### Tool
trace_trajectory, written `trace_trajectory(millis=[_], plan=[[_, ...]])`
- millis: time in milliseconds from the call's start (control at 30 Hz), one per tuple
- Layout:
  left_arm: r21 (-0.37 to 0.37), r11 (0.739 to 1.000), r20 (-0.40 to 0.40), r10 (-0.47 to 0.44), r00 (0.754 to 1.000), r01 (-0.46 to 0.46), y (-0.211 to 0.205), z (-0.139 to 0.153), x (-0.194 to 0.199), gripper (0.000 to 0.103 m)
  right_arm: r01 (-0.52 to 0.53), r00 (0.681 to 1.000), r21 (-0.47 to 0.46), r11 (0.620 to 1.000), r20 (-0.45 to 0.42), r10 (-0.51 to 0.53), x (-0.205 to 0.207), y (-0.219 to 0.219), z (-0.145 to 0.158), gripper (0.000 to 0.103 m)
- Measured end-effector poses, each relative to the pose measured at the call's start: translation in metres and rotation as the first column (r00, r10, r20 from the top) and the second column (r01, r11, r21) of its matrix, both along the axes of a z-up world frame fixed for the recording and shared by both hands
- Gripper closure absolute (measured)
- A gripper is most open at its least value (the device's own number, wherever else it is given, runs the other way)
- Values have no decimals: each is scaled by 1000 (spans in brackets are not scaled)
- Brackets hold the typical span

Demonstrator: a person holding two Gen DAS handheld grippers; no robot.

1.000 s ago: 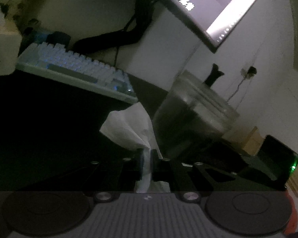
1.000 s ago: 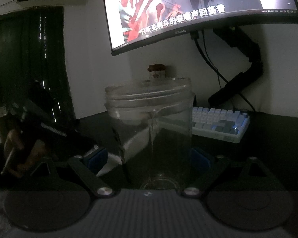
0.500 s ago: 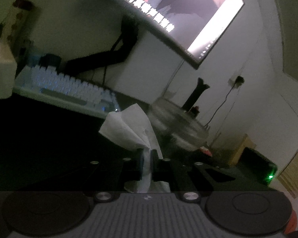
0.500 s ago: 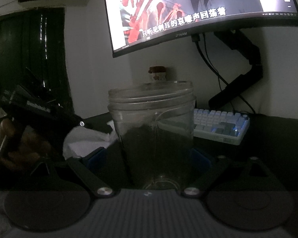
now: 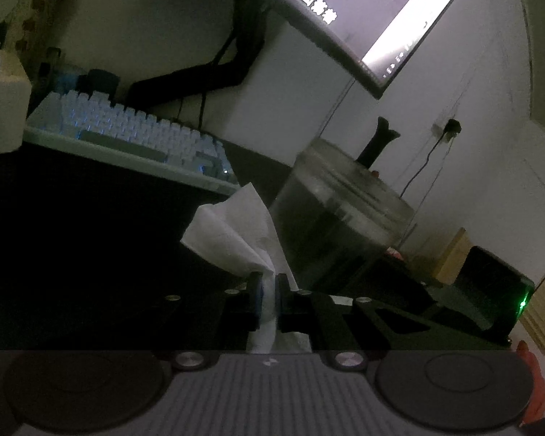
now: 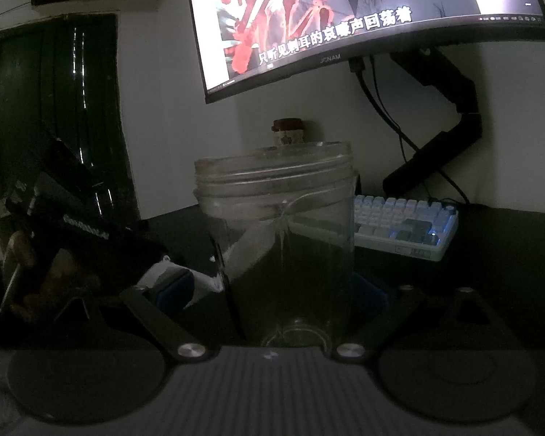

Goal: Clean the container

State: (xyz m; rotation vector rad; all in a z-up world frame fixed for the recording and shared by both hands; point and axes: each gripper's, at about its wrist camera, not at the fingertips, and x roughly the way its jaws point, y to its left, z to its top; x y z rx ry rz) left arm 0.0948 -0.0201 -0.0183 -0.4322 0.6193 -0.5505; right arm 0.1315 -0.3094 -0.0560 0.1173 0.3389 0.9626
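A dark desk (image 6: 497, 254) is seen under both tongs, spreading ahead of them to a pale wall. Above and beyond the right tongs a wide curved monitor (image 6: 363, 11) is carried on a black arm mount (image 6: 450, 109); in the left wrist view the same screen (image 5: 381, 14) is seen up and to the right. A pale backlit keyboard (image 6: 403, 227) is laid ahead and to the right of the right tongs, and ahead and to the left of the left ones (image 5: 127, 134).

The clear container (image 6: 283, 239), upright and open-topped, is held between the blue pads of the right tongs (image 6: 272, 296), which are spread wide and appear closed against its lower sides; the contact itself is dim. From the left tongs it (image 5: 341, 218) is seen just ahead and to the right.

A crumpled white tissue (image 5: 236, 232) is clenched between the nearly closed fingers of the left tongs (image 5: 269, 299), fanning upward beside the container's wall. Whether the tissue touches the container cannot be told.
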Motion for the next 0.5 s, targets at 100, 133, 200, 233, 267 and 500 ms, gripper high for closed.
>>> trace_trajectory(millis=[100,133,200,233,267,500], plan=[[-8,1000,-4,0,1000,0,1,1,0,97,0,1000,0,1000,-1,0,0,0,0,6],[-9,1000,3,0,1000,0,2,3,-1,97,0,1000,1,1000,-1,0,0,0,0,6],[-10,1000,19,1,1000,0,4,7,-5,97,-1,1000,2,1000,-2,1,0,0,0,6],[-14,1000,27,-2,1000,3,4,10,-7,97,-1,1000,3,1000,-3,1,0,0,0,6],[-16,1000,36,-5,999,5,5,13,-9,97,-1,1000,4,1000,-4,1,0,0,0,6],[-18,1000,108,-21,994,23,5,31,-24,97,-5,1000,4,1000,-14,5,3,1,-2,5]])
